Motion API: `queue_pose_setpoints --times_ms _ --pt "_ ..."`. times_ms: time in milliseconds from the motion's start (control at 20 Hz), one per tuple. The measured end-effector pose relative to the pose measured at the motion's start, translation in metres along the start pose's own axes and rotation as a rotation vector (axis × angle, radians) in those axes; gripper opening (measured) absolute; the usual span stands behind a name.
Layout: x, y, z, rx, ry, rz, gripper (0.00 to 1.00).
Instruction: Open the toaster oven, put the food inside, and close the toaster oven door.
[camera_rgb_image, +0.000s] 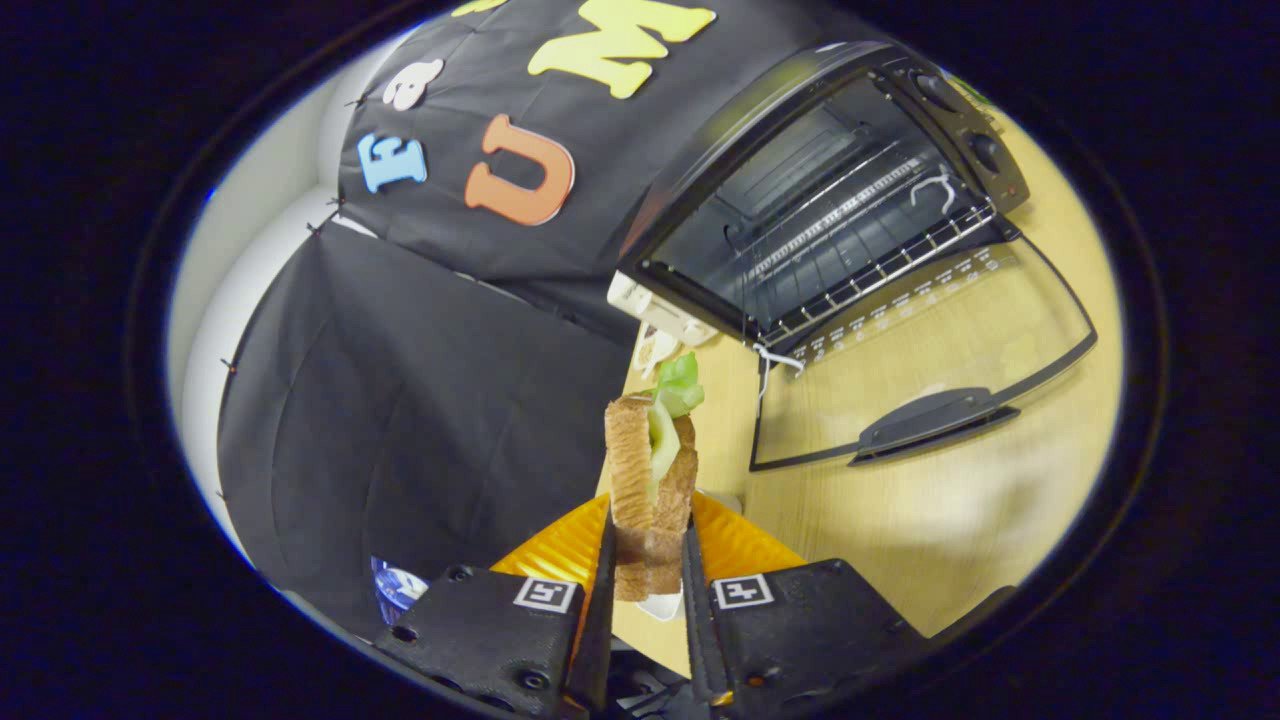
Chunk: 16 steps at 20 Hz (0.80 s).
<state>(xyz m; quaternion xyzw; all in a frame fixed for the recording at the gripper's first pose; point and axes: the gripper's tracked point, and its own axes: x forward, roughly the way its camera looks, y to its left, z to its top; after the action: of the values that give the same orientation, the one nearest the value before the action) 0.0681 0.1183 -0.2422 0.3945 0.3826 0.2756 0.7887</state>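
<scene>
My gripper (648, 560) is shut on a sandwich (650, 470), two toasted bread slices with green lettuce sticking out of the far end; both fingers press on its sides and it is lifted off the table. Beyond the fingers and to the right stands the black toaster oven (830, 190), its cavity showing a wire rack (880, 265). The oven's glass door (920, 370) is swung fully down and lies flat over the wooden table (960, 520), with its dark handle (935, 415) at the near edge. The whole view is tilted.
An orange ribbed plate (735, 545) lies under the sandwich, just behind the fingers. A white power strip (655, 310) sits beside the oven's left corner. Two control knobs (960, 120) are on the oven's right panel. Black cloth walls the booth on the left and behind.
</scene>
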Motion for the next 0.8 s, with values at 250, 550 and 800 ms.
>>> queue_pose_setpoints --times_ms 250,550,800 --pt "-0.002 -0.019 0.034 0.063 -0.166 -0.045 0.36" --pt "-0.017 -0.042 0.069 0.171 -0.348 -0.081 0.36" --pt "-0.019 -0.069 0.093 0.296 -0.409 -0.104 0.36"
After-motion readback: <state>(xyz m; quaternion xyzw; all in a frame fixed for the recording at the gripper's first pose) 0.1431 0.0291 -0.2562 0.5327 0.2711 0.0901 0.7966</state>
